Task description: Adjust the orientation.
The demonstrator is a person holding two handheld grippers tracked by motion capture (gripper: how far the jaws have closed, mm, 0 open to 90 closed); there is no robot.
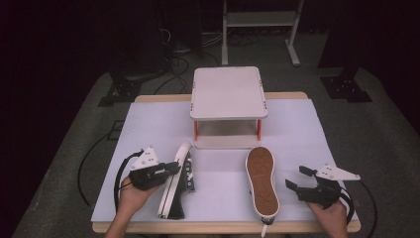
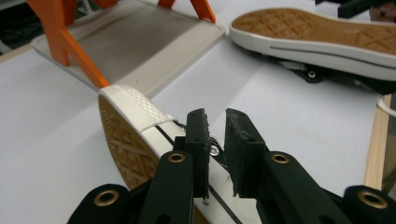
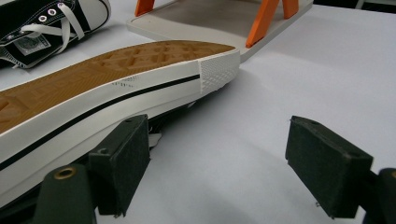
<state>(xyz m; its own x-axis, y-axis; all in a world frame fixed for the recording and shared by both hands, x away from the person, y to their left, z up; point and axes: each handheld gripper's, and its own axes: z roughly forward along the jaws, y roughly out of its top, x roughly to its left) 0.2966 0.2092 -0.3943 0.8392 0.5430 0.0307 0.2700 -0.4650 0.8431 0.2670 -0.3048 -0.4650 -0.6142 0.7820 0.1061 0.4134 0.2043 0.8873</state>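
A black canvas sneaker [image 1: 173,198] with a white sole lies on its side at the table's front left, its tan tread [image 2: 123,140] facing left. My left gripper [image 1: 174,167] [image 2: 215,116] sits over its upper. The jaws stand a narrow gap apart, pinched on the canvas edge by an eyelet. The second sneaker [image 1: 261,178] [image 3: 93,79] lies sole up at the front right. My right gripper [image 1: 295,177] [image 3: 217,140] hovers just right of it, open with bare mat between the jaws; its left jaw is close beside the white sole wall.
A small two-level rack [image 1: 229,91] with orange legs [image 2: 65,42] stands at the table's middle back, its lower shelf [image 3: 205,14] just beyond the shoe toes. A white mat [image 1: 297,129] covers the table. A wooden edge [image 2: 376,144] runs along the front.
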